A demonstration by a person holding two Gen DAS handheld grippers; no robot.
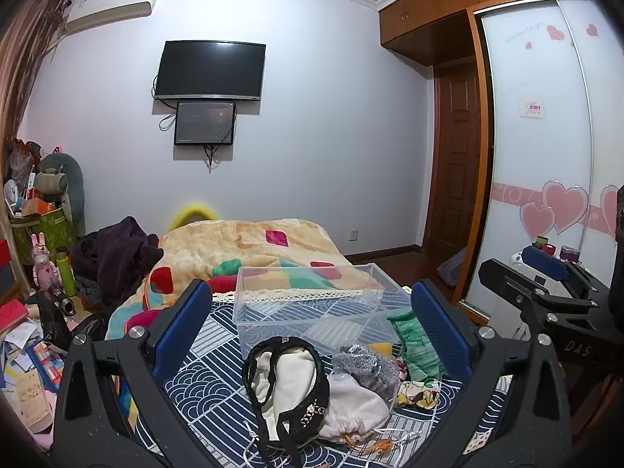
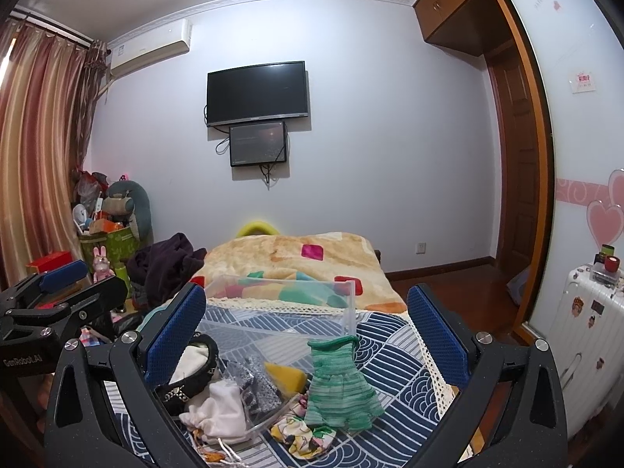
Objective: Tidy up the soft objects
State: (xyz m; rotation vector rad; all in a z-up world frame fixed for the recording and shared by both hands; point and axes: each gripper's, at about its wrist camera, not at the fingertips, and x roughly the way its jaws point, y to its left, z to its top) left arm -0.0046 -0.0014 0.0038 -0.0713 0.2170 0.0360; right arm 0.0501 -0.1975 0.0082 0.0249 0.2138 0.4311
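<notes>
We hold two grippers over a bed (image 1: 218,401) with a navy patterned cover. Both the left gripper (image 1: 308,327) and the right gripper (image 2: 306,331) stand wide apart, holding nothing. A clear bin (image 1: 312,304) sits on the bed. Just in front of the bin lies a pile of soft things: a black-trimmed cream pouch (image 1: 286,382), a white bag (image 1: 353,409), a grey knit (image 1: 364,362), a green knit dress (image 2: 337,386) and a floral cloth (image 2: 302,431).

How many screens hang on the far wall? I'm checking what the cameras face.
2. A large TV is mounted high on the wall, and a smaller screen hangs directly below it, their edges touching or nearly so. Both are dark.
</notes>
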